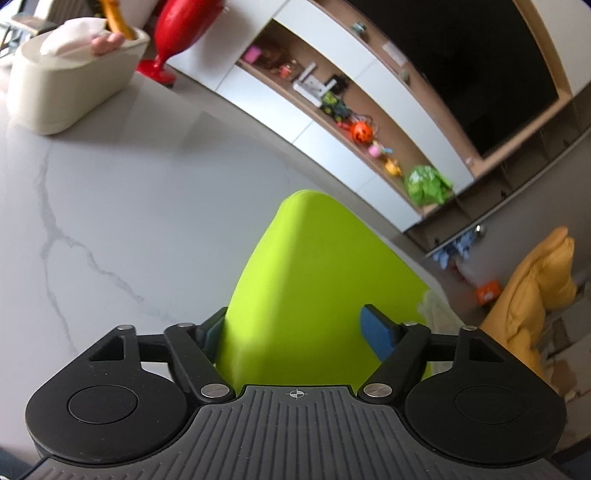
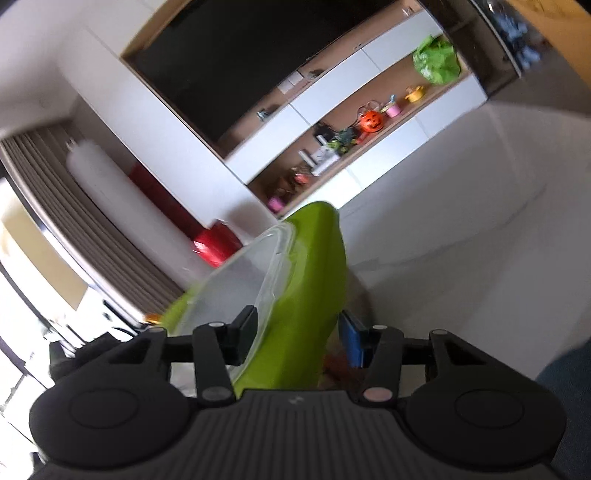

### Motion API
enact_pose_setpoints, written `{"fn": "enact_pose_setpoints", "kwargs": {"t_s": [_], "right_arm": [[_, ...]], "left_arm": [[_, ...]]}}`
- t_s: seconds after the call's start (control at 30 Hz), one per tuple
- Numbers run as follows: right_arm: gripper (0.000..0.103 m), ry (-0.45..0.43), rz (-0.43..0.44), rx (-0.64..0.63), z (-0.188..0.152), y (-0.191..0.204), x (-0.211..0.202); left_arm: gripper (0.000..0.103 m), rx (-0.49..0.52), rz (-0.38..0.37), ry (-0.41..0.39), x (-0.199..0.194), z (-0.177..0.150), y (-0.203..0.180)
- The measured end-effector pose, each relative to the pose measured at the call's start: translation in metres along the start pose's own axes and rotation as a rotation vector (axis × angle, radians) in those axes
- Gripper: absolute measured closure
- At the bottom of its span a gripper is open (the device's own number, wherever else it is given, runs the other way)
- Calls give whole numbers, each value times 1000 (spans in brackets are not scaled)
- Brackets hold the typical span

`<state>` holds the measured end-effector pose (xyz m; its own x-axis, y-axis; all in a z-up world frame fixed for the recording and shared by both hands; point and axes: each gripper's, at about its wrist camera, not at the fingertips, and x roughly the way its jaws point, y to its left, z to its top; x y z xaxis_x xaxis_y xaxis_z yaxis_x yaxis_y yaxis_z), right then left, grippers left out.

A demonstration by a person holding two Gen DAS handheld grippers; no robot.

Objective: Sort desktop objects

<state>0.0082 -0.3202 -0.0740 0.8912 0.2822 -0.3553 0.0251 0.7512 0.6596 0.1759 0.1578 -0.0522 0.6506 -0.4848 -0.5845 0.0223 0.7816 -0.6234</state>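
A lime-green container [image 1: 310,280] fills the space between the fingers of my left gripper [image 1: 295,332], which is shut on its edge above the white marble table [image 1: 129,206]. In the right wrist view the same green container [image 2: 306,295] shows with a clear plastic lid or inner box [image 2: 240,280] on its left side. My right gripper [image 2: 299,336] is shut on the green wall and the clear rim, holding them tilted. What lies inside the container is hidden.
A cream tissue box [image 1: 70,85] with an orange item in it stands at the table's far left. A red vase [image 1: 181,33] stands on the floor behind. A shelf unit [image 1: 332,107] with toys and a yellow cushion [image 1: 535,295] lie beyond the table's edge.
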Motion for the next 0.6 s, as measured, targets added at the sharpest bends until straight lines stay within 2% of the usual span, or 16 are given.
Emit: {"fn": "enact_pose_setpoints", "kwargs": {"t_s": [0.07,0.1,0.13,0.17,0.23,0.3,0.33,0.37,0.4,0.43,0.47,0.6], "right_arm": [[56,-6,-36,-58,11,8,9],[61,-16,-53,-98,16,12,15],[87,-36,-80,-156,21,17,21],[98,-49,-99,-199,26,21,26],[97,-39,-104,-210,32,24,36],[88,-42,-86,-183,34,24,36],[79,-50,-69,-155,33,23,32],[61,-63,-49,-119,30,20,26],[50,-75,-33,-85,26,16,19],[32,-87,-21,-52,22,11,13],[28,-98,-18,-26,17,7,6],[28,-88,17,62,-4,-13,-14]], "left_arm": [[27,16,11,-41,-13,-8,-2],[28,31,23,-66,-18,-11,-5],[29,47,36,-92,-23,-14,-7],[28,58,49,-100,-26,-19,-9],[26,35,58,-86,-26,-26,-4],[25,-5,60,-74,-29,-32,6],[23,-26,50,-81,-32,-33,10],[18,-47,40,-88,-34,-35,14],[13,-51,32,-93,-38,-36,15],[11,-47,33,-95,-39,-37,15],[11,-40,41,-96,-41,-39,13],[10,12,65,-76,-47,-50,2]]}}
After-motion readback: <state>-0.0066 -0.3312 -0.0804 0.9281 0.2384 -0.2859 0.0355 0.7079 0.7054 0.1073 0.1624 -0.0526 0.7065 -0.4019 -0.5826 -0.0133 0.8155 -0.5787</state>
